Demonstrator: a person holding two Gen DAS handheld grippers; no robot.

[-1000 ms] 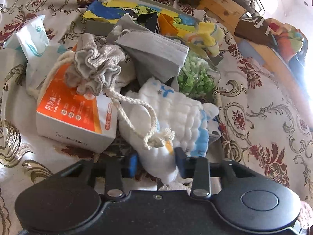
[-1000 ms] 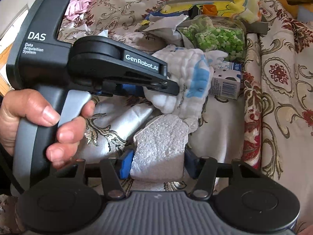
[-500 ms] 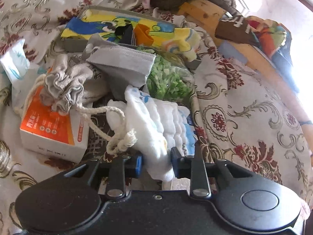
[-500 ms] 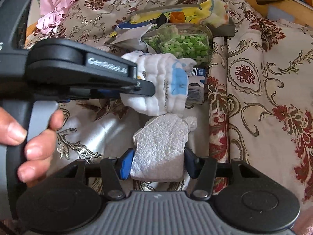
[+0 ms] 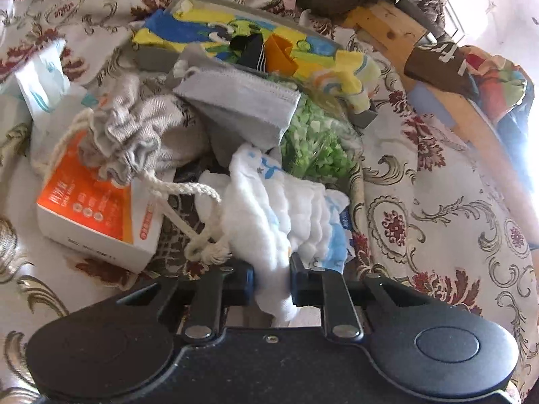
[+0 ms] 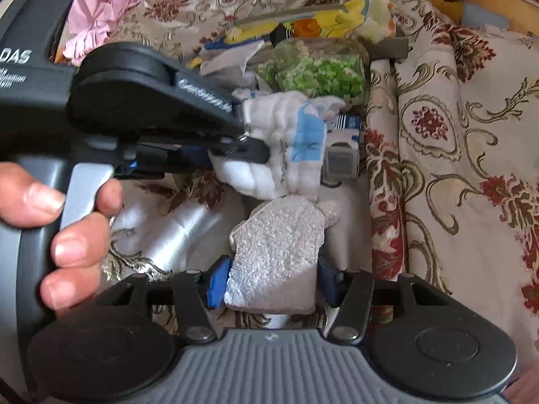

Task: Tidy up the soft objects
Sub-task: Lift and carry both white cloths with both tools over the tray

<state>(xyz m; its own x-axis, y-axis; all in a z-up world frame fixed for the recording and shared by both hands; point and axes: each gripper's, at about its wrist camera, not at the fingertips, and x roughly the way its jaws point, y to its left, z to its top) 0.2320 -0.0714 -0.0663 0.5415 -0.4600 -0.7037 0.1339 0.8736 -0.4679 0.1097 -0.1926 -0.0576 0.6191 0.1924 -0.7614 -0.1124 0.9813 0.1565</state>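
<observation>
Sorting is judged underway: a white cloth (image 5: pixel 269 222) is clamped in the left gripper (image 5: pixel 271 284) by the pile, a grey towel (image 6: pixel 276 256) in the right gripper (image 6: pixel 273 281), placement needed next.

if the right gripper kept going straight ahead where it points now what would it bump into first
Likely the white quilted cloth held by the left gripper, just beyond the grey towel that the right gripper holds; depth is hard to judge.

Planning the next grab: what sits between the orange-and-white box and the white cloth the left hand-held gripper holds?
In the left wrist view, the drawstring pouch's knotted cord lies between the box and the white cloth.
</observation>
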